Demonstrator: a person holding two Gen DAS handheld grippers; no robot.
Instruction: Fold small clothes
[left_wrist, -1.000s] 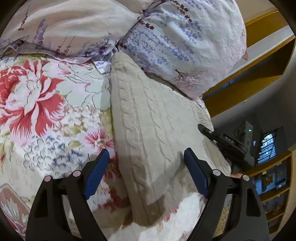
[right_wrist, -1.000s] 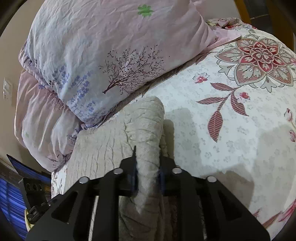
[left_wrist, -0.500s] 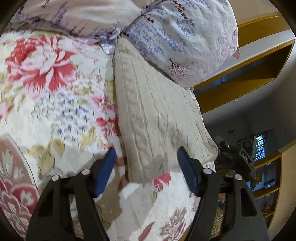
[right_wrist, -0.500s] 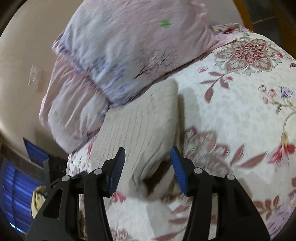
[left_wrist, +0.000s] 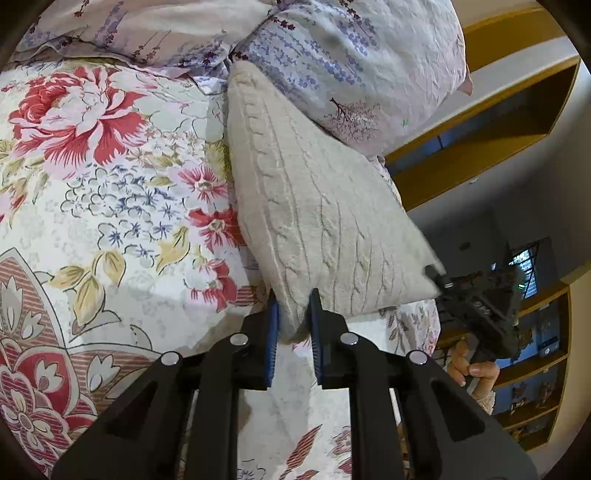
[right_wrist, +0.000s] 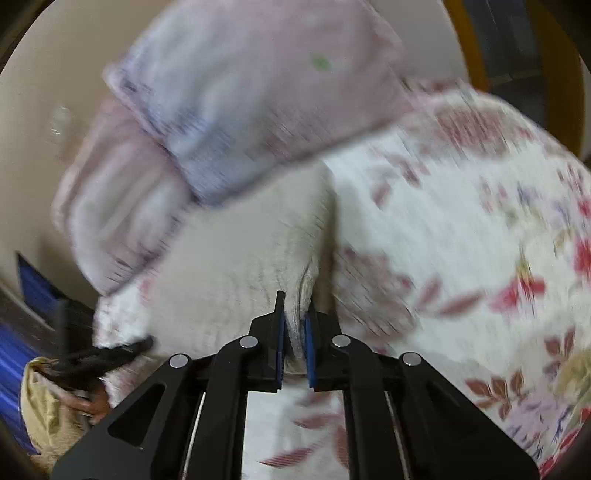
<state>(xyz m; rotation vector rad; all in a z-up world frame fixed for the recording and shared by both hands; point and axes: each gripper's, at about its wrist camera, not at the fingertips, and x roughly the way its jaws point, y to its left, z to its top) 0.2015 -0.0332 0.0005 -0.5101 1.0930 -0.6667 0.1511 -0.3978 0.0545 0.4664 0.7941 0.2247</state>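
A beige cable-knit sweater (left_wrist: 306, 195), folded, lies on the flowered bedspread (left_wrist: 110, 206) with its far end against the pillows. My left gripper (left_wrist: 293, 314) is shut on the sweater's near left corner. In the right wrist view, which is blurred, the sweater (right_wrist: 251, 251) shows again and my right gripper (right_wrist: 294, 325) is shut on its near right corner. The right gripper also shows in the left wrist view (left_wrist: 480, 299), at the sweater's other near corner.
Two lilac-printed pillows (left_wrist: 351, 62) lie at the head of the bed behind the sweater. Yellow wooden shelves (left_wrist: 491, 122) stand beyond the bed's edge on the right. A blue screen (right_wrist: 33, 295) is at the left in the right wrist view.
Both grippers were open half a second ago and have closed on the sweater's near corners. The right gripper had let go of the fold a second ago. The right view is now blurred by motion.
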